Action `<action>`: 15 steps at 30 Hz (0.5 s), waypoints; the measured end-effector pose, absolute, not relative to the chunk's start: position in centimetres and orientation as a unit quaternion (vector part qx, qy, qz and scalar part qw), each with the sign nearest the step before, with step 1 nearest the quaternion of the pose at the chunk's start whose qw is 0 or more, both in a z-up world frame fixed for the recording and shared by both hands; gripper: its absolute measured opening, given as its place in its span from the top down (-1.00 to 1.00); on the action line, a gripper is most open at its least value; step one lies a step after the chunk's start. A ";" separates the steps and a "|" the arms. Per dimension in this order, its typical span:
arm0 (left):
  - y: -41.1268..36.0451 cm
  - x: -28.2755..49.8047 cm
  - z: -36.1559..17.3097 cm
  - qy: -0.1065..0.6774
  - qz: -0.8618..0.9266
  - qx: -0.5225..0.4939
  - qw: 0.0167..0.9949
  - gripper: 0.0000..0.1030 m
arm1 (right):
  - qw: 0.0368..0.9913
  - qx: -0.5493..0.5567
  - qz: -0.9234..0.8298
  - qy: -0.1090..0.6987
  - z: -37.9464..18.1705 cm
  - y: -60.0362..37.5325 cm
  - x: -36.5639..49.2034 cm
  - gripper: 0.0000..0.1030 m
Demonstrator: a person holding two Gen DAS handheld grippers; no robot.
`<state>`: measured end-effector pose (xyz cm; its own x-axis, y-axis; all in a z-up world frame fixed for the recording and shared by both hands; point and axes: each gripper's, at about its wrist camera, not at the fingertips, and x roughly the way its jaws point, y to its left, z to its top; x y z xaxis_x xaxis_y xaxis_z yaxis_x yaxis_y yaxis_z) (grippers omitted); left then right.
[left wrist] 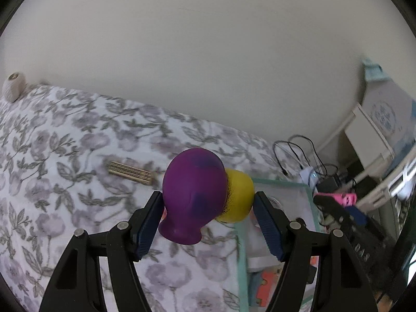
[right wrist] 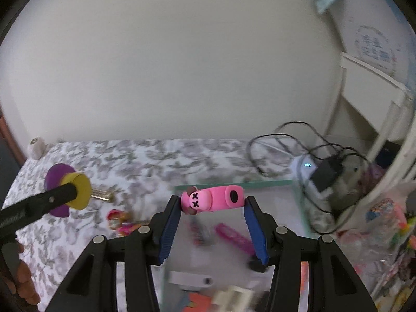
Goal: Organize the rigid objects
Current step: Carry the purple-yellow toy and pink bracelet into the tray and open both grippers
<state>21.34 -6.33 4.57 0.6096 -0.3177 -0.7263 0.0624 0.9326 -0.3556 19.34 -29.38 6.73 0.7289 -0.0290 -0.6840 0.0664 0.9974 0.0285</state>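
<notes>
The left gripper (left wrist: pixel 208 205) is clamped on a purple and yellow toy (left wrist: pixel 200 195), pads on either side, holding it in the air above the bed (left wrist: pixel 65 156) near the left rim of a clear bin (right wrist: pixel 234 184). The right gripper (right wrist: pixel 212 208) grips a pink toy (right wrist: pixel 212 199) by its two ends, crosswise, directly over the bin's open top. Both seem lifted clear so they can be dropped in with the things already inside: a pink bar (right wrist: pixel 234 236), a white piece (right wrist: pixel 189 280) and an orange piece (right wrist: pixel 197 301).

On the flowered cover a ribbed wooden block (left wrist: pixel 130 173) and a small red trinket (right wrist: pixel 115 217) lie loose, apparently not yet sorted. A ball of twine (left wrist: pixel 13 85) sits at the far left edge. Tangled black cables (right wrist: pixel 286 150) and a charger (right wrist: pixel 326 173) crowd the bin's far right side, where a careless swing could snag them.
</notes>
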 end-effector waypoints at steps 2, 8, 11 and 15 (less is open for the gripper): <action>-7.8 21.0 4.5 0.429 -0.122 -0.138 0.884 -0.39 | 0.928 0.030 -0.043 0.369 6.8 -31.1 19.1 -0.02; -13.9 19.9 4.0 0.433 -0.174 -0.088 0.880 -0.39 | 0.921 0.055 -0.083 0.377 6.4 -35.7 18.2 -0.03; -17.1 19.3 3.2 0.440 -0.203 -0.059 0.873 -0.40 | 0.917 0.064 -0.096 0.383 6.0 -37.2 18.0 -0.03; -20.4 18.5 1.7 0.456 -0.224 -0.031 0.861 -0.40 | 0.911 0.072 -0.105 0.393 5.0 -38.6 18.2 -0.04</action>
<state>18.54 -20.37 1.70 0.4842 -0.4146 -0.7705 0.3579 0.8974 -0.2581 18.22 -38.60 4.98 0.6700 -0.1336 -0.7303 0.2472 0.9677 0.0497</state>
